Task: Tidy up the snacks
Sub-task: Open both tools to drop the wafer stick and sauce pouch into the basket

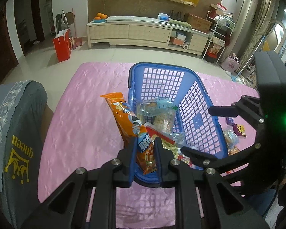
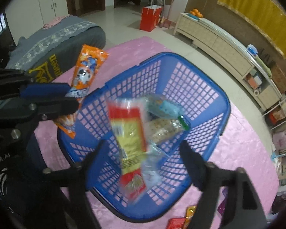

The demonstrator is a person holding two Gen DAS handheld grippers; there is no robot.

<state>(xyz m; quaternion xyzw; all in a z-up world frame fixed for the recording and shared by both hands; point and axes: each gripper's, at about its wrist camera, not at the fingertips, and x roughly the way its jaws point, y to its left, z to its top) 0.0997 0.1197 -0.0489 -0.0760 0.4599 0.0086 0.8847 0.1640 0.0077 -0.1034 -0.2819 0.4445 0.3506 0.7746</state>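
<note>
Between your left tongs (image 1: 145,153) sits the long orange foil snack packet with the cartoon print (image 1: 127,120), clamped near its lower end, while the rest of it slants up and away over the near-left rim of the blue plastic lattice basket (image 1: 196,103). Your right tongs (image 2: 143,164) are spread wide with nothing between them, hanging above the basket's mouth. Just under them a red-and-yellow clear-windowed packet (image 2: 130,143) shows motion-blurred; it seems to be dropping into the basket, though the blur makes that uncertain. Deeper in the basket lie a clear bag with a light blue label (image 2: 162,105) and a clear pack of pale biscuits (image 2: 165,127).

The orange packet looks light, slick and crinkly, with contents that probably crush easily, so a grip on the flat sealed end would be kinder than one across the filled middle. Held low as it is, the long free end may sag or swing.

Around the basket spreads the pink quilted cover on the worktop (image 1: 82,114), and a few more small packets (image 1: 236,131) lie loose on it at the basket's right side.
</note>
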